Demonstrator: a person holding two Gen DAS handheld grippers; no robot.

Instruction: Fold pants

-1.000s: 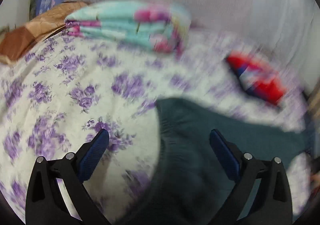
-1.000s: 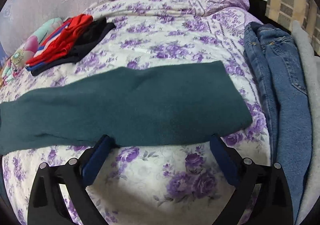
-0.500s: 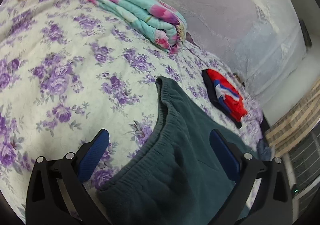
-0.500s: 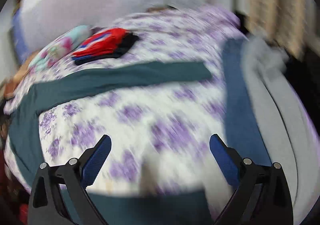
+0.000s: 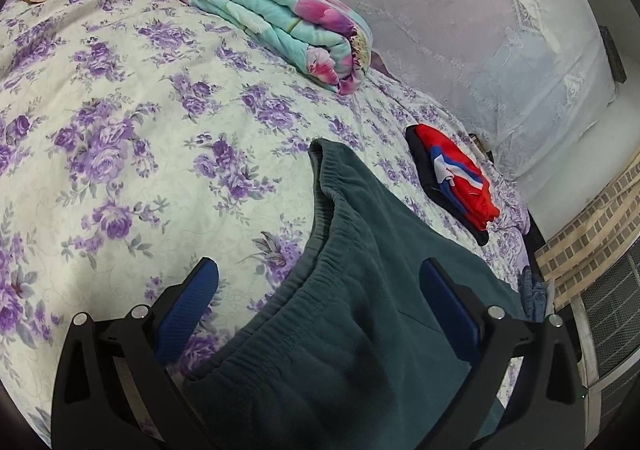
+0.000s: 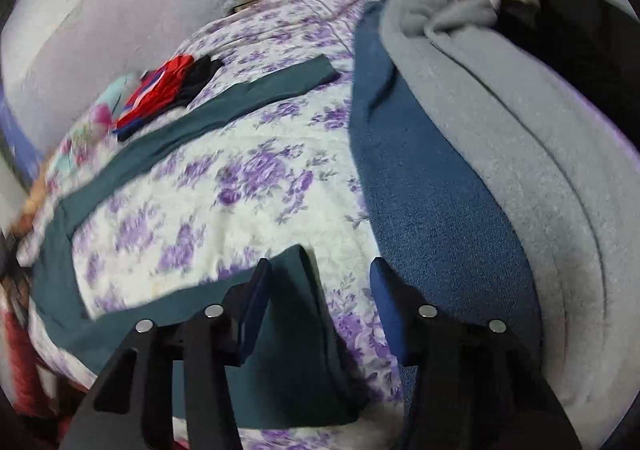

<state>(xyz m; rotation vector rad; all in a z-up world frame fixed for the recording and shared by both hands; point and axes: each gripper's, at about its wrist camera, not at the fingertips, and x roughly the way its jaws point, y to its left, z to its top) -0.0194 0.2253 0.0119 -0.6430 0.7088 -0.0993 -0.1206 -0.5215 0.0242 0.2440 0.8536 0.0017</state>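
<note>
- Sweatpants (image 5: 360, 330): dark teal
- Bedspread (image 5: 120, 170): cream, purple roses
- Folded quilt (image 5: 272, 14), twelve o'clock: aqua, pink flowers
- Folded garment (image 5: 460, 182), three o'clock: red, blue, white on black
- Jeans (image 6: 432, 202): blue denim

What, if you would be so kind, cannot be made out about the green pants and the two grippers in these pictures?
- Right wrist view: motion blur hides whether the closing right gripper pads already press the green pants hem between them.
- Left wrist view: the left gripper straddles the waistband; contact is unclear.
- Both views: the frame's lower edge cuts off the pants.
- Right wrist view: the red garment is smeared.
</note>
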